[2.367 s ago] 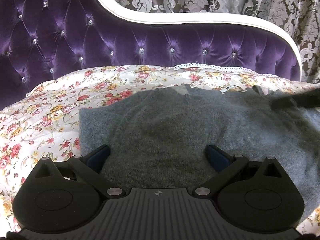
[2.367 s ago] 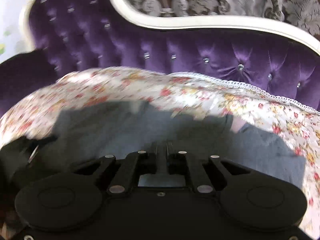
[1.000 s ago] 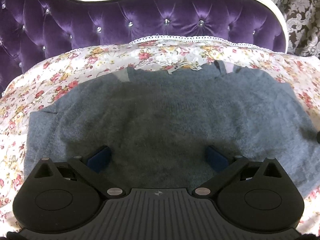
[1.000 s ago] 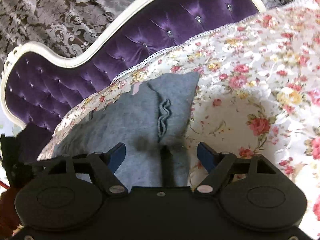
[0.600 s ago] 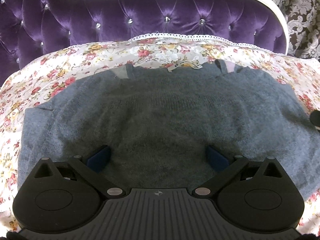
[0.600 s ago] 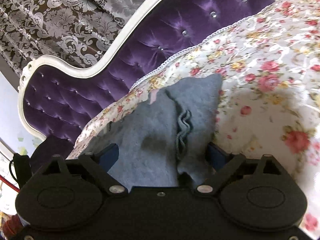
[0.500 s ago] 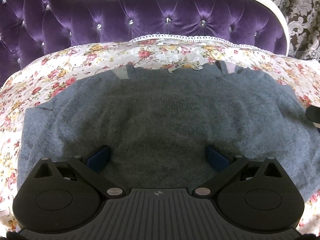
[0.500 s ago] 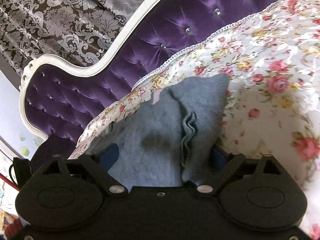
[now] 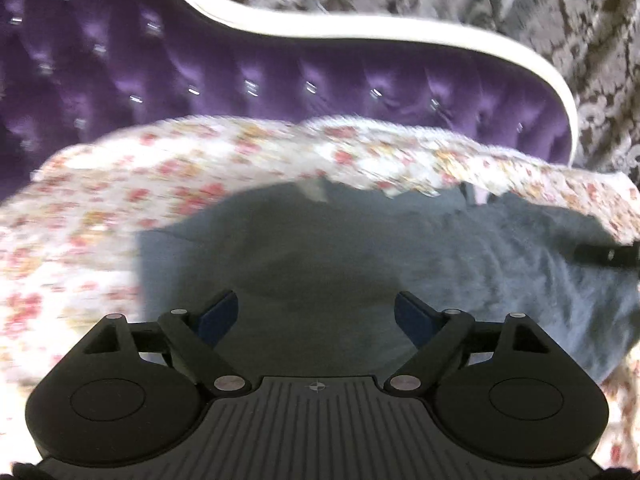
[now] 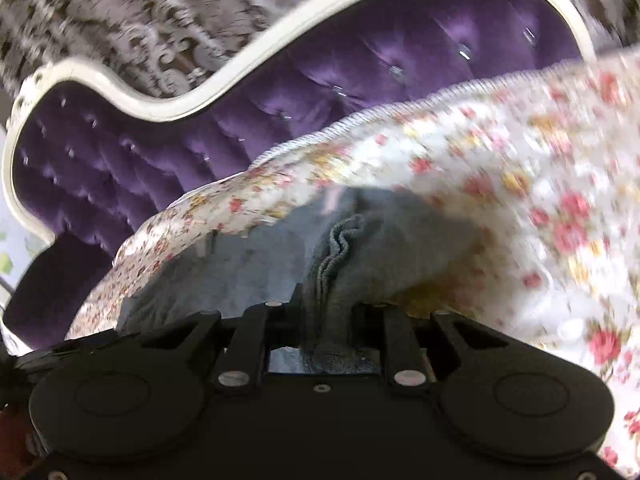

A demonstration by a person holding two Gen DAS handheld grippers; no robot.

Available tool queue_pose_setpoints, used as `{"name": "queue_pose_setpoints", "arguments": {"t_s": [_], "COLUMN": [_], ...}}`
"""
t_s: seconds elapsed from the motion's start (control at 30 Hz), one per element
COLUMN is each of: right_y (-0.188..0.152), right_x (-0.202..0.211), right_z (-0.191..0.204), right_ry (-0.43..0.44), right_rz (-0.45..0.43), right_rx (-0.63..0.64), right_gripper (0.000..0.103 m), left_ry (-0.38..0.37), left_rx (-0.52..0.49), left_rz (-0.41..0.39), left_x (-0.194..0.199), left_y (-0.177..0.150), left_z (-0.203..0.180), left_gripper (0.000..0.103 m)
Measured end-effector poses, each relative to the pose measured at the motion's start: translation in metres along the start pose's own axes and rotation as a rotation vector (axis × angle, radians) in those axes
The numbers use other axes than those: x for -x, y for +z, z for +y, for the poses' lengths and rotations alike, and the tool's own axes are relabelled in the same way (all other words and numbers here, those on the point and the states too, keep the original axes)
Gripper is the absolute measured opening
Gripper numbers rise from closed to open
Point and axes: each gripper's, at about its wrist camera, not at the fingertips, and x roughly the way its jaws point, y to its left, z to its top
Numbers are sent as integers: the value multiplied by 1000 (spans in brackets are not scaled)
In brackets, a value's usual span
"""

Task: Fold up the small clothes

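Lying on the floral bedspread (image 9: 100, 208), the grey sweater (image 9: 328, 256) is pinched by the right gripper (image 10: 326, 312); the left gripper (image 9: 316, 316) gapes wide above it.

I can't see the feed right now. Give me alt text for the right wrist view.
The right gripper is shut on a bunched, ribbed edge of the grey knitted sweater, which rises in a fold above the white floral bedspread. Behind it stand a tufted purple velvet headboard with white trim and patterned grey curtains; the picture is motion-blurred.
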Motion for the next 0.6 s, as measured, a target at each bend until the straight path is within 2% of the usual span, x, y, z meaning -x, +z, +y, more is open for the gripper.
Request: {"name": "queue_pose_setpoints", "arguments": {"t_s": [0.13, 0.3, 0.47, 0.6], "right_y": [17, 22, 10, -12], "right_x": [-5, -30, -69, -107], "right_z": [50, 124, 192, 234], "right_ry": [14, 71, 104, 84], "right_rz": [30, 78, 131, 201], "right_rx": [66, 157, 242, 321], "right_gripper": [28, 28, 28, 28], "left_ry": [41, 58, 57, 63], "left_rx": [28, 88, 147, 180], "left_rz": [-28, -29, -20, -7], "left_x": [28, 51, 61, 62], "left_y": [-22, -49, -72, -85], "left_z": [37, 77, 105, 120], "left_gripper": [86, 86, 86, 86]}}
